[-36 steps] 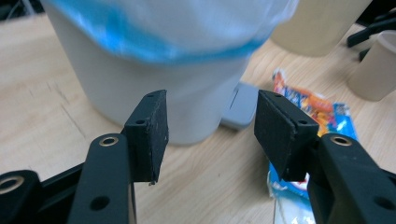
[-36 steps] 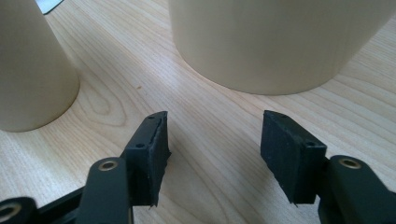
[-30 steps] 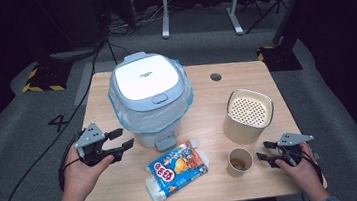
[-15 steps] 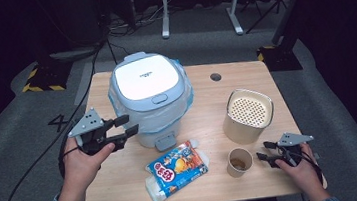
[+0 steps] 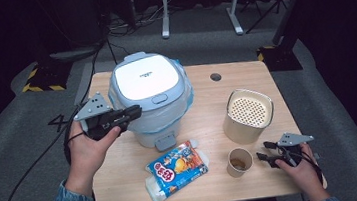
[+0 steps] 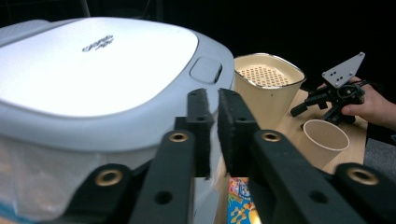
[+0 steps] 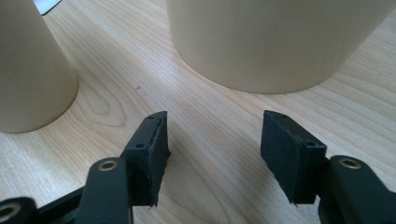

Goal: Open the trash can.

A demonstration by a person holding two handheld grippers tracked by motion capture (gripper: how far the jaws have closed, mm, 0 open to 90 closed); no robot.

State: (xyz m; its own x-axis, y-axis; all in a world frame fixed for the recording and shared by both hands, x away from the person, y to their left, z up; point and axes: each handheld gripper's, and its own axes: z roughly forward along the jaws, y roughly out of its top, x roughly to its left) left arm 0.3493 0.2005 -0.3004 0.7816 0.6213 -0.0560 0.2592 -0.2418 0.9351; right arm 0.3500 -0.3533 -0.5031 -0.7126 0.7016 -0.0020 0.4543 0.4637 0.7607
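Observation:
My left gripper (image 5: 137, 112) (image 6: 212, 93) is lifted above the table's left side, its tips at the left flank of a white-lidded bin (image 5: 146, 78) (image 6: 93, 65). Its jaws have just been closing and now stand almost together with nothing between them. The bin has a clear plastic liner and a pedal at its front. My right gripper (image 5: 262, 151) (image 7: 215, 121) rests low on the wood at the front right, jaws apart over bare table. A paper cup (image 5: 239, 162) (image 7: 32, 79) stands just left of it.
A cream container with a perforated top (image 5: 247, 116) (image 6: 266, 93) (image 7: 271, 42) stands behind the cup. A blue and orange snack bag (image 5: 176, 170) lies in front of the bin. The wooden table (image 5: 235, 87) has a cable hole at the back; dark floor and cables surround it.
The left gripper rose from the table and moved in toward the bin's side, and its jaws closed. The right gripper stayed where it was.

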